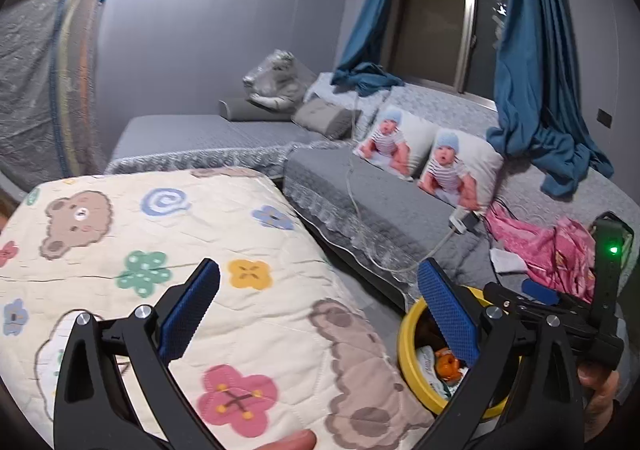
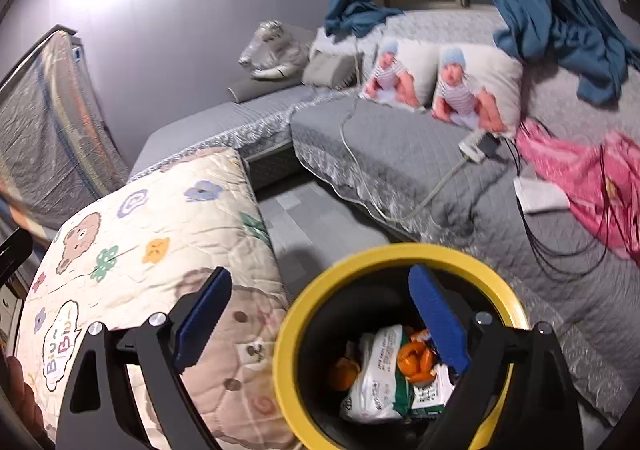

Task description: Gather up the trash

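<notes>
Both the left gripper [image 1: 318, 306] and the right gripper [image 2: 320, 314] hang tilted downward, jaws spread wide, nothing between them.

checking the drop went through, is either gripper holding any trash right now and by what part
Nothing is held. The right gripper is open above the yellow-rimmed bin, with wrappers lying inside. The left gripper is open too, empty.
</notes>
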Demonstrator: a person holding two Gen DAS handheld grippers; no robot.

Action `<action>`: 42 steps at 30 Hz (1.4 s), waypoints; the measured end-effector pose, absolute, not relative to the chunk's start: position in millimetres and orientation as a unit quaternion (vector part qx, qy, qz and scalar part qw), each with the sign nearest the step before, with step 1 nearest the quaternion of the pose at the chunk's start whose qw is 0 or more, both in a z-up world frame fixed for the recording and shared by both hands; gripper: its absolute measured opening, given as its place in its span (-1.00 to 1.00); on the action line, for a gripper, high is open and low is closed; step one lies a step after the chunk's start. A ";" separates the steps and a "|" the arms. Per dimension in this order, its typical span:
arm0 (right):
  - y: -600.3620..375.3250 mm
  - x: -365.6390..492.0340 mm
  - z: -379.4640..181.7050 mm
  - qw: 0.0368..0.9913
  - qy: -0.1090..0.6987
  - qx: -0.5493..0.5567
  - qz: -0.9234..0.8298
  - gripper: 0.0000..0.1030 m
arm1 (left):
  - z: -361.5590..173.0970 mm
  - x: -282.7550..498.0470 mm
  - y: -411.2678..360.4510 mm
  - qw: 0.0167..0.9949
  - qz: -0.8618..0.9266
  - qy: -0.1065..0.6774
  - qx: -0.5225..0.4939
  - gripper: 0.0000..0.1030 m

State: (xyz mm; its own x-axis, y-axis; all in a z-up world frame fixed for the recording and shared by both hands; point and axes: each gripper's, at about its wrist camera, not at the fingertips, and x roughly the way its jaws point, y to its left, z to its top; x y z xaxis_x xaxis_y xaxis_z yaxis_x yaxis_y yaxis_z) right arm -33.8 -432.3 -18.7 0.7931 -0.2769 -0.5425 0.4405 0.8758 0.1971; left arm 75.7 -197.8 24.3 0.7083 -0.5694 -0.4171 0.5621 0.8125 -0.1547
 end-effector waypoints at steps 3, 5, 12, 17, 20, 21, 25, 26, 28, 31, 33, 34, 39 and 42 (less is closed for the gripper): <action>-414.9 -31.7 -8.6 0.942 0.247 0.144 -0.175 0.71 | 30.8 72.6 -183.7 0.930 -0.294 0.219 -0.014 0.84; -404.1 -30.5 -3.3 0.946 0.238 0.136 -0.171 0.72 | 34.4 69.8 -171.8 0.937 -0.281 0.209 -0.017 0.84; -372.2 -26.2 9.2 0.959 0.213 0.113 -0.152 0.77 | 43.9 59.6 -139.3 0.953 -0.239 0.185 -0.026 0.84; -353.2 -23.0 14.3 0.964 0.204 0.111 -0.131 0.84 | 47.8 53.3 -119.3 0.961 -0.212 0.175 -0.028 0.84; -339.9 -19.6 16.6 0.967 0.201 0.103 -0.120 0.84 | 49.0 50.3 -106.6 0.965 -0.198 0.168 -0.032 0.84; -333.9 -18.4 17.6 0.968 0.199 0.097 -0.118 0.84 | 49.3 48.7 -102.5 0.967 -0.191 0.166 -0.032 0.84; -315.0 -16.3 18.9 0.972 0.191 0.083 -0.109 0.84 | 49.2 45.4 -89.5 0.970 -0.176 0.165 -0.034 0.84; -309.4 -15.6 19.1 0.973 0.188 0.079 -0.106 0.84 | 48.9 44.6 -87.3 0.971 -0.172 0.165 -0.033 0.84; -300.8 -14.5 19.5 0.975 0.186 0.073 -0.100 0.84 | 48.6 42.2 -80.2 0.973 -0.161 0.161 -0.031 0.84; -287.5 -11.7 19.5 0.977 0.181 0.065 -0.094 0.84 | 48.4 39.6 -72.1 0.976 -0.143 0.160 -0.028 0.84; -280.8 -10.4 19.1 0.978 0.177 0.062 -0.091 0.84 | 47.5 38.5 -66.6 0.979 -0.127 0.160 -0.024 0.84; -278.4 -10.6 18.5 0.979 0.175 0.062 -0.090 0.84 | 47.0 37.8 -63.4 0.979 -0.121 0.160 -0.024 0.84; -262.2 -8.0 16.1 0.981 0.168 0.054 -0.085 0.84 | 42.7 34.4 -48.7 0.982 -0.103 0.155 -0.023 0.84; -253.4 -7.7 12.7 0.982 0.163 0.050 -0.082 0.84 | 38.0 33.3 -38.8 0.984 -0.087 0.154 -0.023 0.84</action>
State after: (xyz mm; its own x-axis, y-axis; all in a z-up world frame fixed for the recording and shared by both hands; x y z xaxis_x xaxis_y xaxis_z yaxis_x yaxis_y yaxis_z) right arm -7.7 -253.4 12.7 0.9335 -0.1441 -0.3284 0.1769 0.9816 0.0722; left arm 33.3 -38.8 38.0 0.9374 -0.1785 -0.2991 0.1642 0.9838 -0.0727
